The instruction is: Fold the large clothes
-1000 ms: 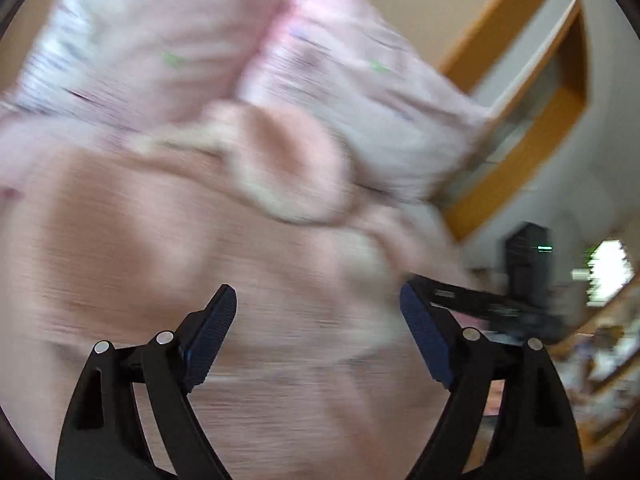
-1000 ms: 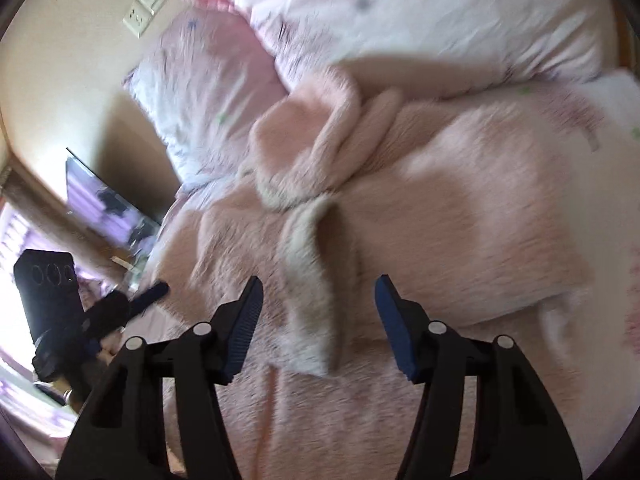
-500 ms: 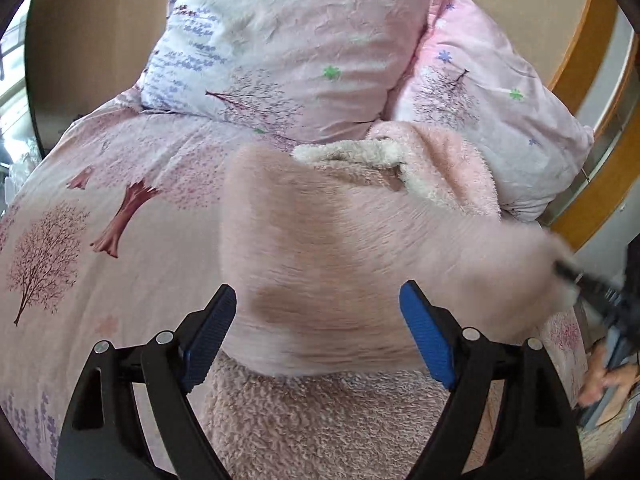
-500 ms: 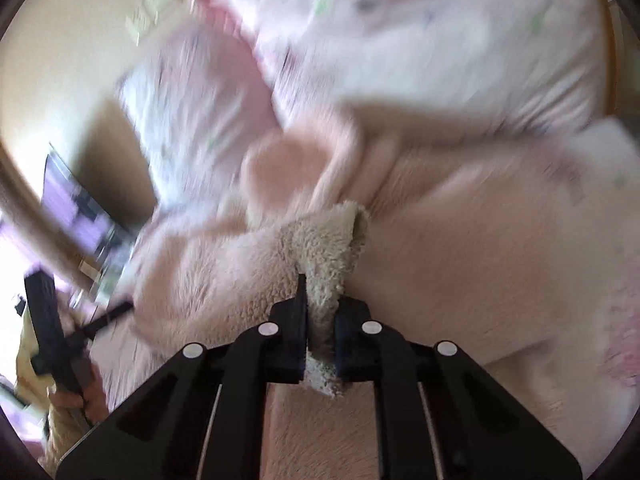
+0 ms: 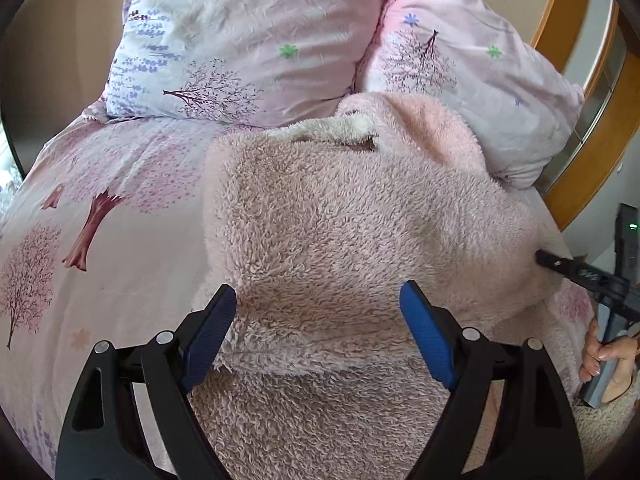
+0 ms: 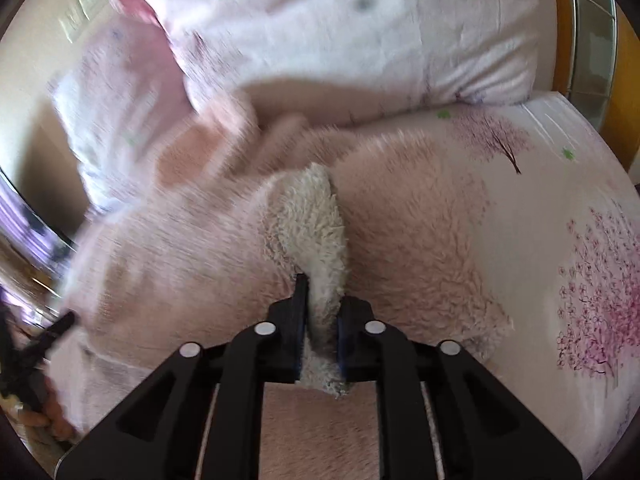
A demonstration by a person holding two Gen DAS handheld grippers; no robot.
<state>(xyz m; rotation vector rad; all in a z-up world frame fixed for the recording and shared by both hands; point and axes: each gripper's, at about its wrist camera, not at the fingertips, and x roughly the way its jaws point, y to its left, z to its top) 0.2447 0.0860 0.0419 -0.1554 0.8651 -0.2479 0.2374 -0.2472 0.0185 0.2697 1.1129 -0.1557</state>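
A large fluffy pink fleece garment (image 5: 344, 220) with a cream collar edge (image 5: 332, 126) lies bunched on the bed. My left gripper (image 5: 318, 330) is open and empty, its blue pads just above the garment's near fold. My right gripper (image 6: 320, 320) is shut on the garment's cream fleece trim (image 6: 316, 224) and holds it lifted from the pink body (image 6: 404, 240). The right gripper also shows at the right edge of the left wrist view (image 5: 576, 270), against the garment's side.
Two pink floral pillows (image 5: 256, 36) (image 5: 472, 76) lean at the head of the bed. A pink tree-print duvet (image 5: 92, 220) covers the bed and also shows in the right wrist view (image 6: 560, 220). A wooden frame (image 5: 576, 184) stands at the right.
My right gripper closed on the cream trim and has pulled it up and across. The left gripper swung back to face the pillows and stayed open.
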